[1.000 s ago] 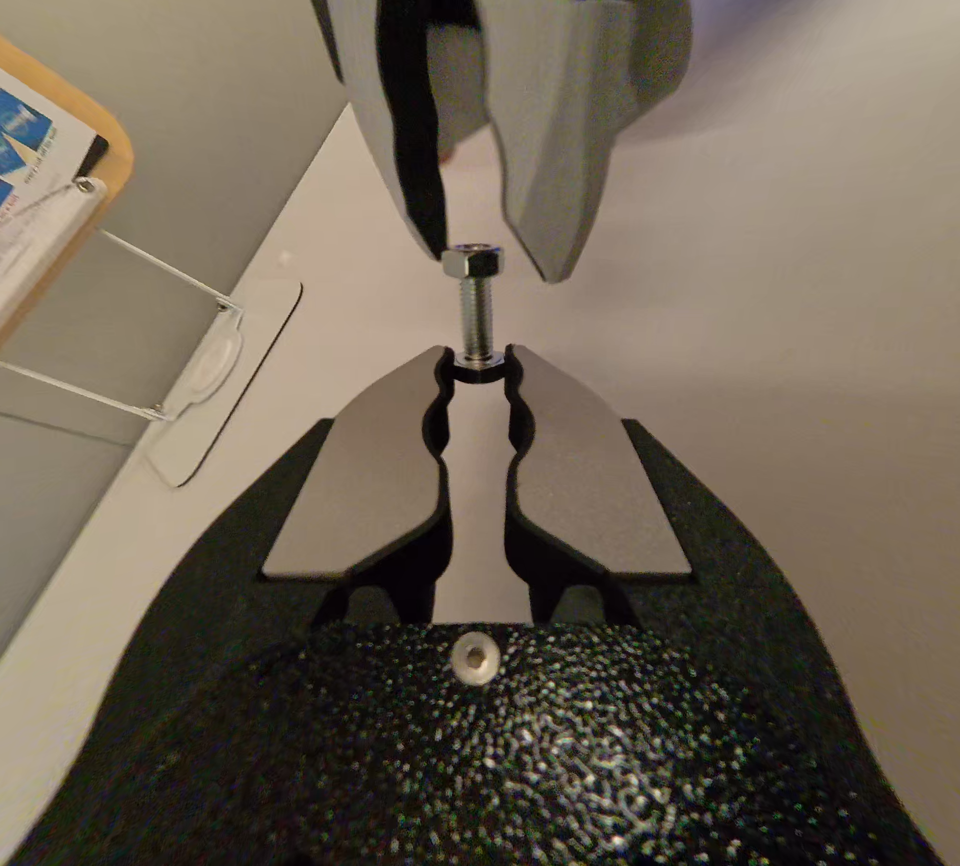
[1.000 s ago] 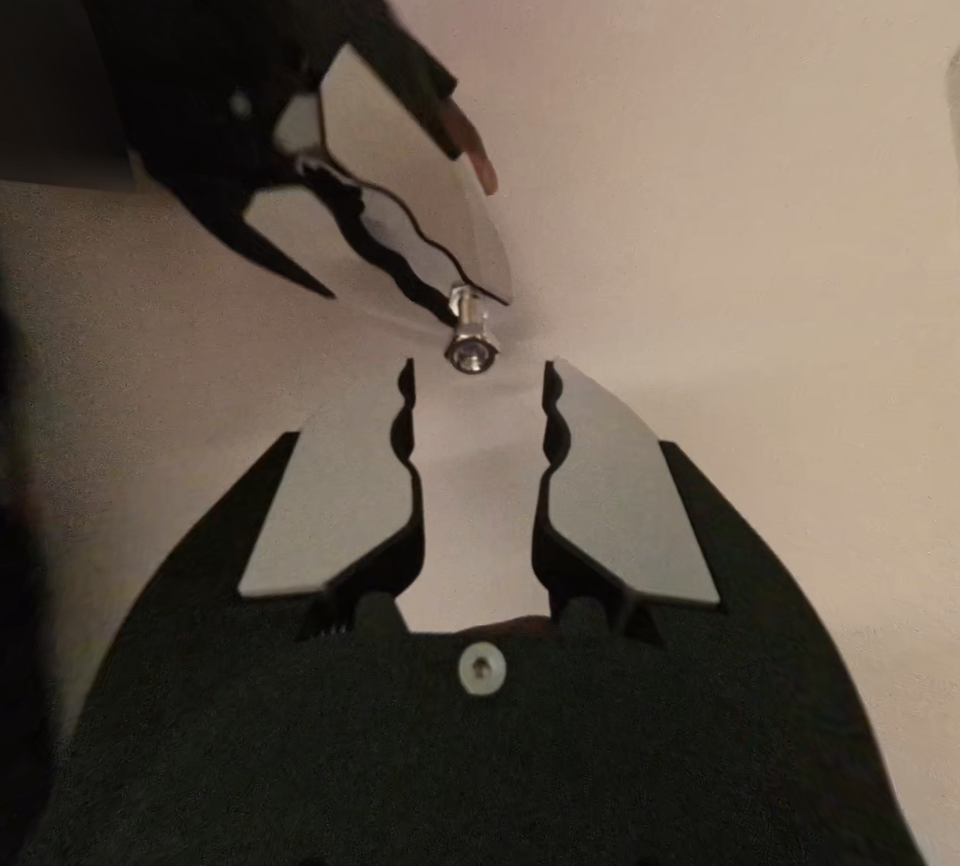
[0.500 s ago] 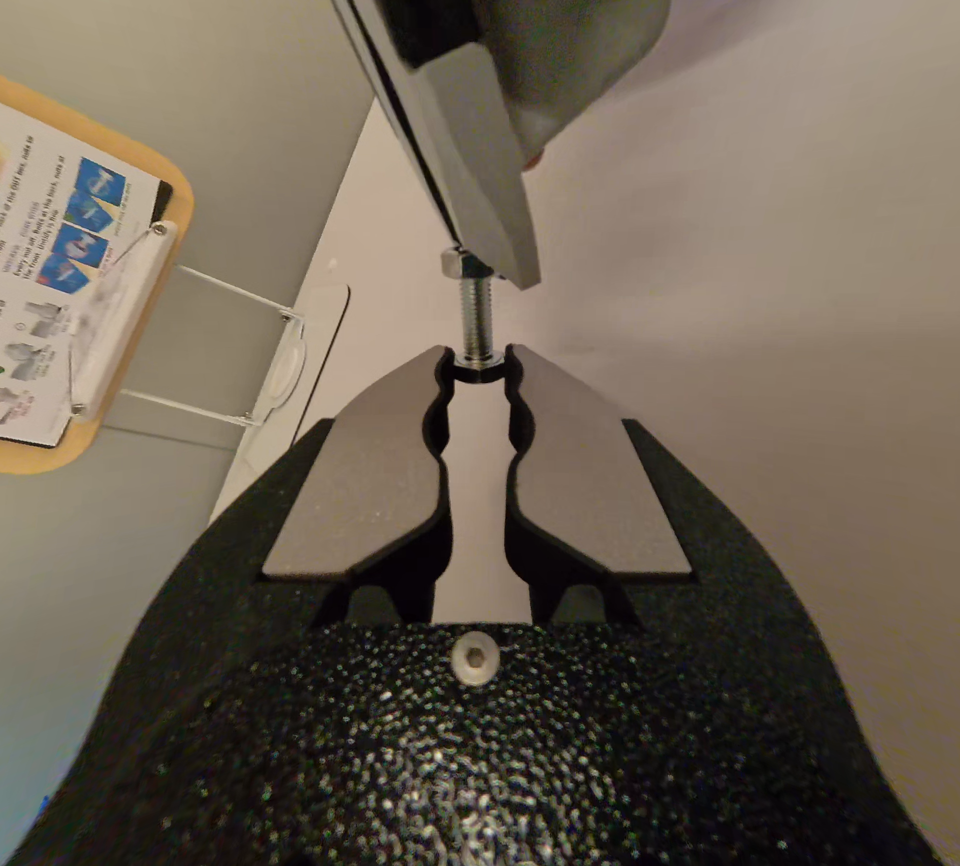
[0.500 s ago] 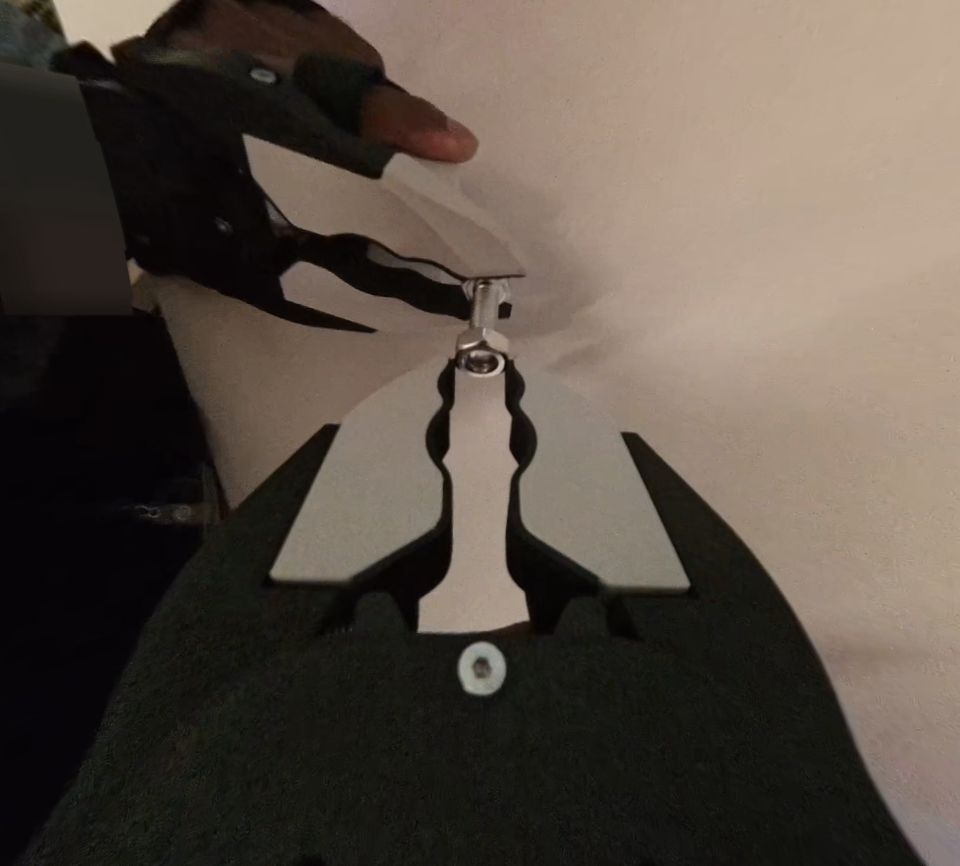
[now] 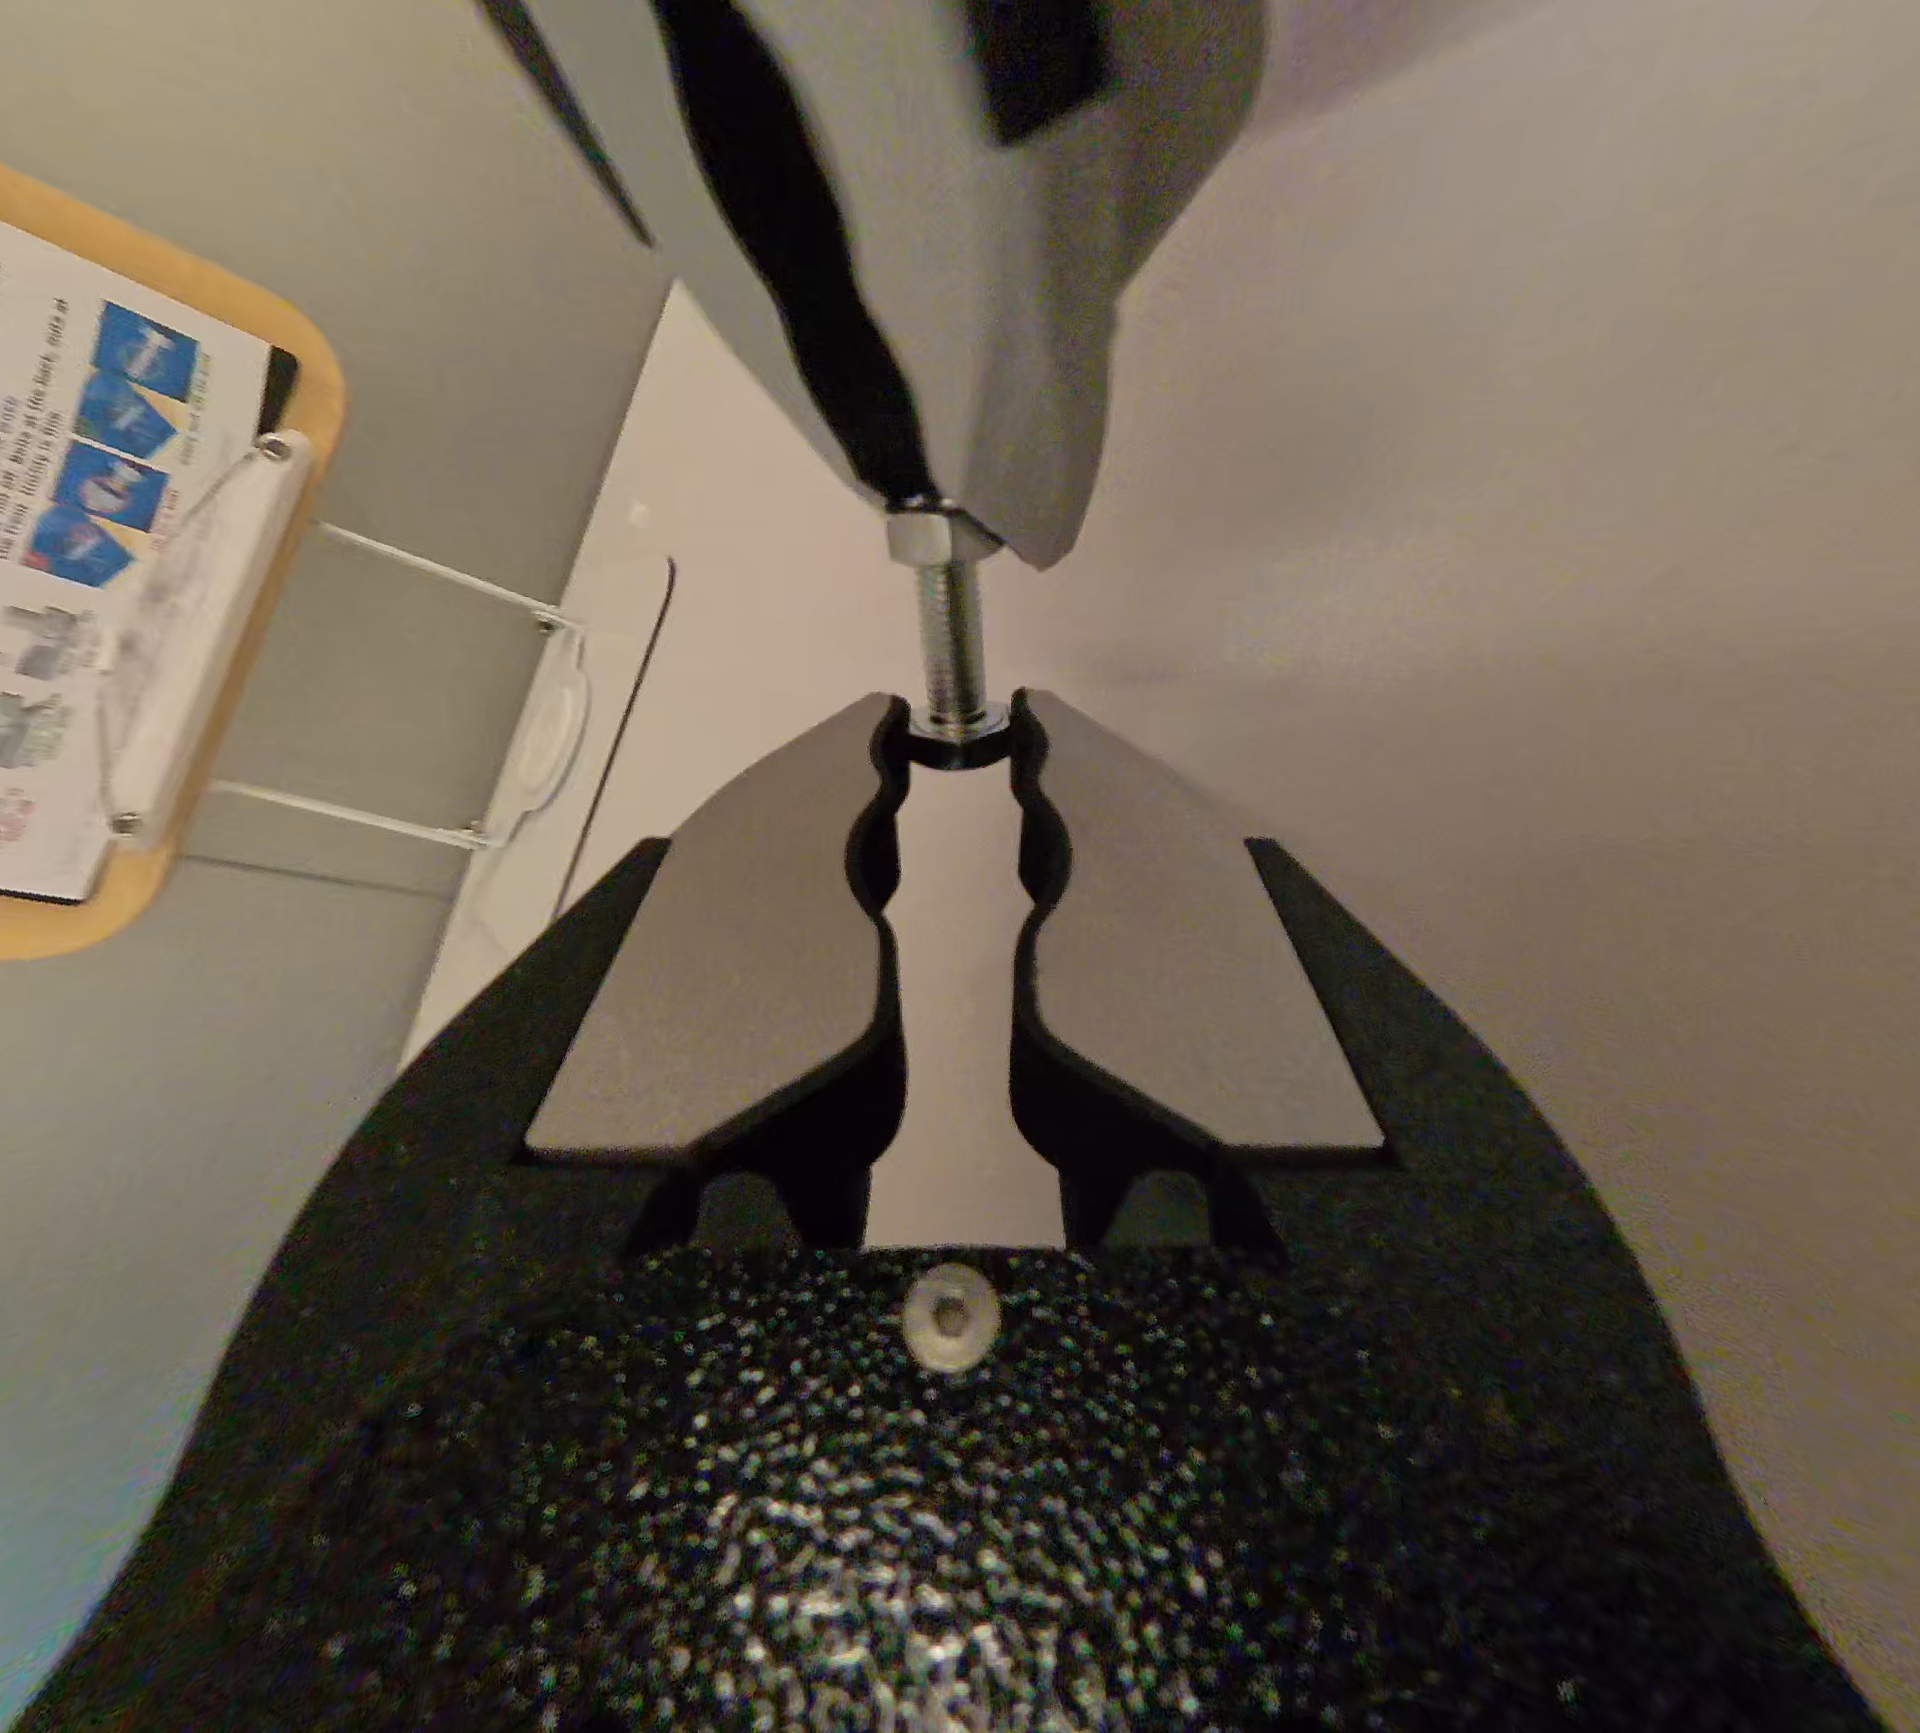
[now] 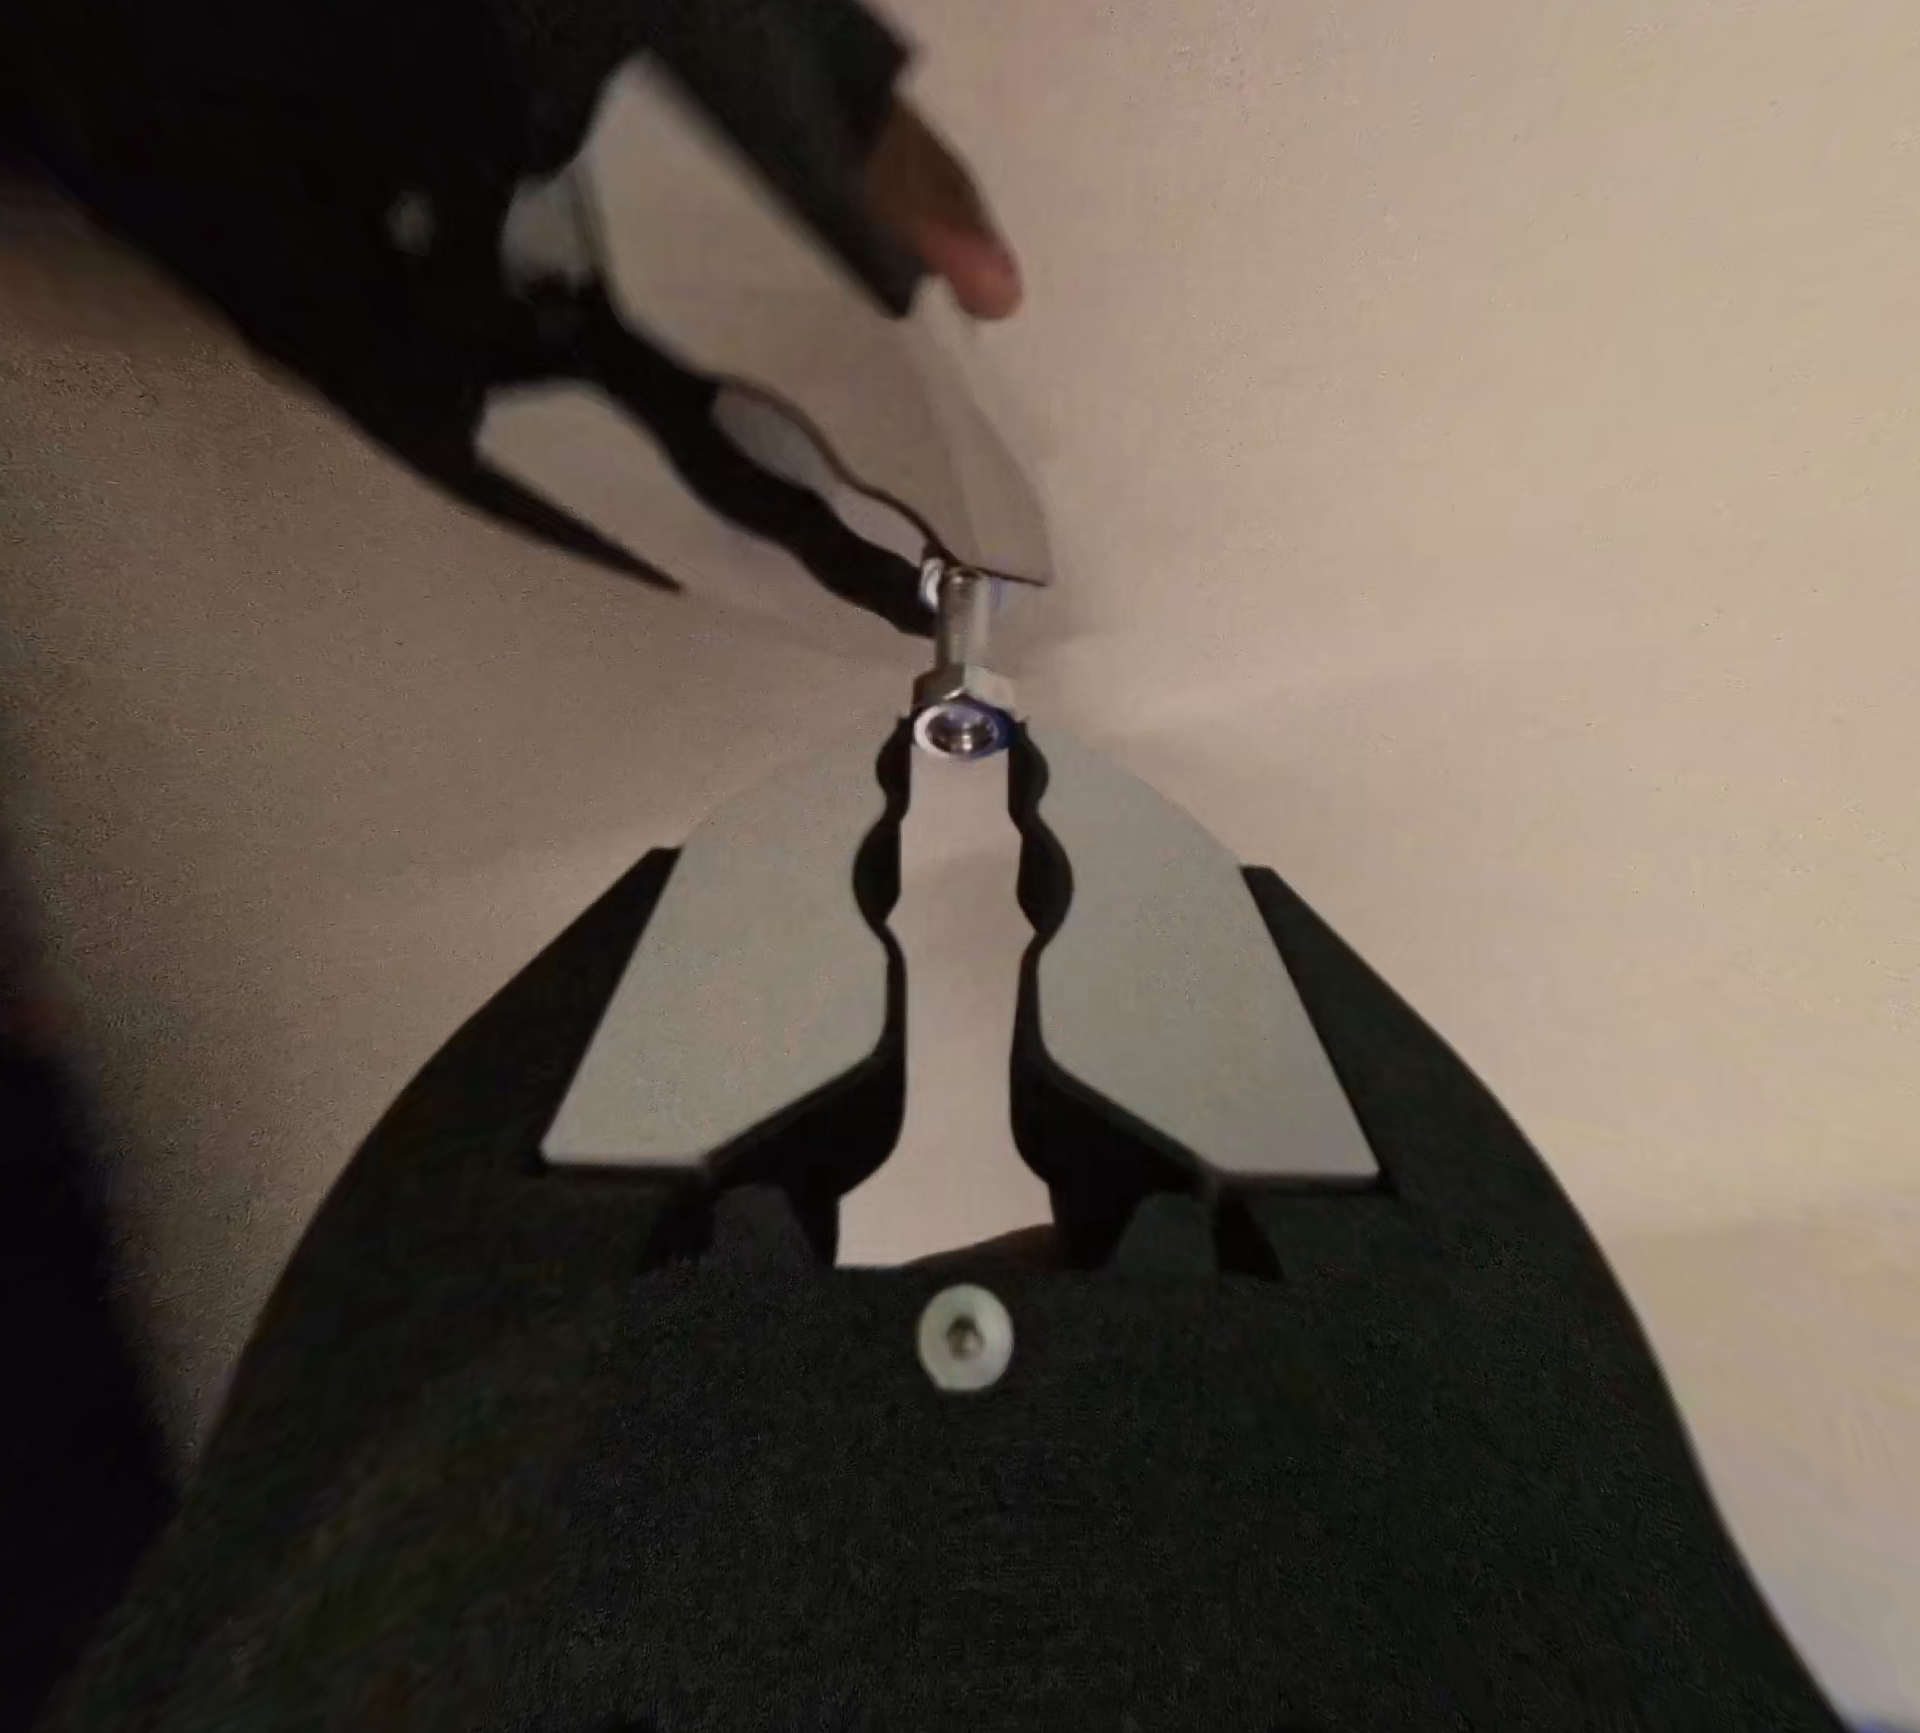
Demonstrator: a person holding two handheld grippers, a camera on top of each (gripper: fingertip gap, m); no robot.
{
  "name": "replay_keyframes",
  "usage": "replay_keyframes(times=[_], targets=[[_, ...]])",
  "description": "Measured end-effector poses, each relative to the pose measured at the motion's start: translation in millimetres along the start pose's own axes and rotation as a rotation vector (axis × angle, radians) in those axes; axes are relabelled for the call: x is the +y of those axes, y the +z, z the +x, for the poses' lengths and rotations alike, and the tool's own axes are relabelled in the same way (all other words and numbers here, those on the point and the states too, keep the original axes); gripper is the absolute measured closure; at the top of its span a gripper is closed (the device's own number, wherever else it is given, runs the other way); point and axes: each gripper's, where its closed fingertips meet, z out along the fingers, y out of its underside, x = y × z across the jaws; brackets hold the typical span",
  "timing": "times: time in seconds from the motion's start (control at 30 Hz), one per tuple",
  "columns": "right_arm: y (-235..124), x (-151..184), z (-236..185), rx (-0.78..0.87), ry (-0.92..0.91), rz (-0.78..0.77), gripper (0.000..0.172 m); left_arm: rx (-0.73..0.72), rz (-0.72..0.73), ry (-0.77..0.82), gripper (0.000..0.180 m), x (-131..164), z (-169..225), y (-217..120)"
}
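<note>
My left gripper [image 5: 954, 727]: jaws clamped on the silver hex nut [image 5: 956, 733] at the foot of a threaded steel bolt [image 5: 951, 634]. Right gripper [image 6: 958, 733]: jaws clamped on the bolt's hex head [image 6: 961, 717], above the white bench [image 5: 1507, 644].

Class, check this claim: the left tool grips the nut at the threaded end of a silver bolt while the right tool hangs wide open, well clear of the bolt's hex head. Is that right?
Not quite. The left tool does grip the nut on the bolt, but the right tool is closed on the hex head, as the right wrist view shows.
</note>
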Motion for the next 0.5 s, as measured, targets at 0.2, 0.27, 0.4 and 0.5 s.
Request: replay_keyframes(times=[0.2,0.27,0.4,0.5], targets=[[-6.3,-3.0,0.1,-0.148,0.166,0.115,0.131,0.023,0.029,-0.09,0.163,-1.9,-3.5,-1.6],[-9.6,-1.6,10.9,0.068,-0.173,0.089,0.123,0.058,0.054,-0.159,0.163,-1.8,-2.9,-1.5],[-11.5,-10.0,11.5,0.331,-0.723,0.049,0.125,0.087,0.066,-0.171,0.163,-2.8,1.0,-0.8],[0.0,-8.0,2.9,0.279,-0.687,0.035,0.152,0.086,0.061,-0.125,0.163,-5.3,5.6,-0.1]])
